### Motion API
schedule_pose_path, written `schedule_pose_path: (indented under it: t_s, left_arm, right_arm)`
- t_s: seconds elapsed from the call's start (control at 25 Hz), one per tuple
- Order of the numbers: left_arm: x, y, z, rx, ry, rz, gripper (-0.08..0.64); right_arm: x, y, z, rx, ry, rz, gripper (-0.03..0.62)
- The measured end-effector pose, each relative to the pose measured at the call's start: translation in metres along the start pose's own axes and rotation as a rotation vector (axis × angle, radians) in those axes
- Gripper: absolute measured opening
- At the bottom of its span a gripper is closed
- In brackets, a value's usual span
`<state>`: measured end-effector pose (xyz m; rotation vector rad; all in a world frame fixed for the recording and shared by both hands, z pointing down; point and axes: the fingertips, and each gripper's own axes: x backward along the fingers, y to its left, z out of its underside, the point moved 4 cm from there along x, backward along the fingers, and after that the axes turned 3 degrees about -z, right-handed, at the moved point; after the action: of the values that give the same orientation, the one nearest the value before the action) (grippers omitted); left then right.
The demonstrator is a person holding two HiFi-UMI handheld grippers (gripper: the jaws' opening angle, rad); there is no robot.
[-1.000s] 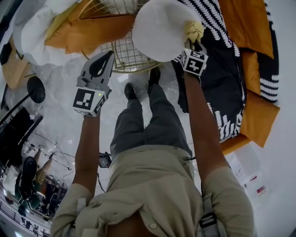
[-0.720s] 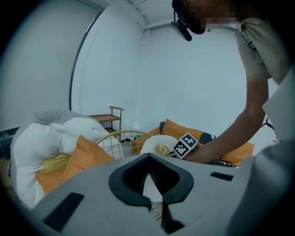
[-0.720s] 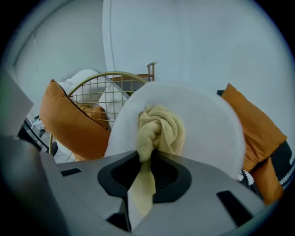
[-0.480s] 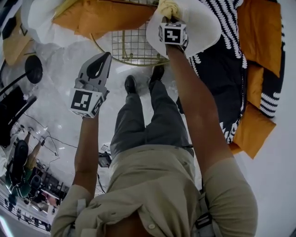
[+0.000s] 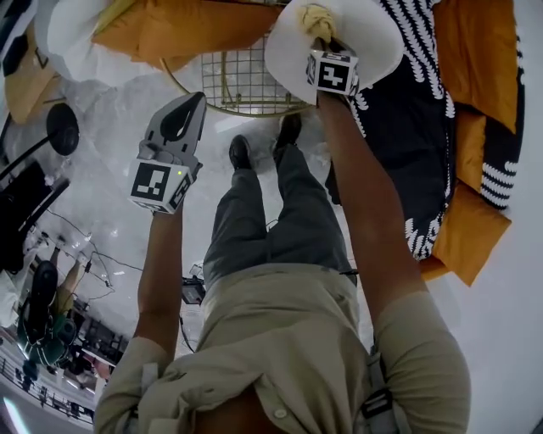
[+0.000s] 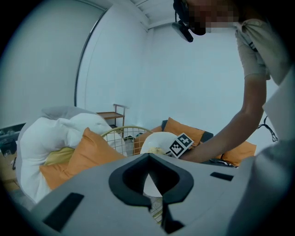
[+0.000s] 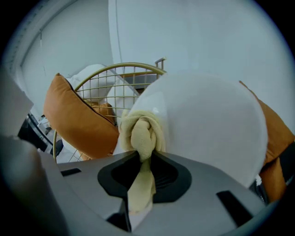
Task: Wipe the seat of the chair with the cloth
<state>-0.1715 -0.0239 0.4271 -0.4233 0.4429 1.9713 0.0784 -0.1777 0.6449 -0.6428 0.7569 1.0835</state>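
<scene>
Right gripper (image 5: pixel 319 42) was clamped on a yellow cloth (image 5: pixel 311 17). In the right gripper view the jaws pinched a flat tail of the cloth (image 7: pixel 142 133), and a knotted wad bulged out just past the tips of the right gripper (image 7: pixel 143 161). The wad was touching the white round chair seat (image 7: pixel 207 124), at the seat's left edge as that view showed it. Almost all of the bare seat lay right of the wad and beyond it. The cloth's long axis ran straight out along the jaws.

In the head view the seat (image 5: pixel 369 38) sat at top centre. The cloth was on its left part and the right arm reached straight out to it. A gold wire frame (image 5: pixel 242 80) stood just left of the seat, and an orange cushion (image 5: pixel 187 30) lay beyond that. A black-and-white patterned cushion (image 5: pixel 407 136) was to the right of the seat.

Left gripper (image 5: pixel 193 106) hung over the floor, well apart from the seat. Its own view showed the left gripper's (image 6: pixel 149 177) jaws together with nothing between them.

Judgement: wiping was under way and only the right gripper was in reach. The likely next stroke would be a sweep rightward across the uncovered seat. The wad was small against the seat, so several passes looked necessary.
</scene>
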Motion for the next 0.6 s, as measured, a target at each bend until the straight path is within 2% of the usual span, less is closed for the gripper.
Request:
schedule_pose_path:
  t_s: [0.24,0.4,0.6]
  left_arm:
    - [-0.026,-0.027,-0.017,-0.021,0.004,0.074,0.014]
    - [-0.040,-0.043,-0.025,-0.039,0.001,0.120,0.014]
    - [-0.047,-0.051,-0.028,-0.057,0.005,0.148,0.014]
  right_arm:
    - [0.067,-0.084,0.063,-0.218,-0.025,0.137,0.078]
    - [0.094,-0.110,0.082,-0.210,-0.036,0.198,0.078]
    - [0.094,-0.111,0.081,-0.207,-0.039,0.203,0.078]
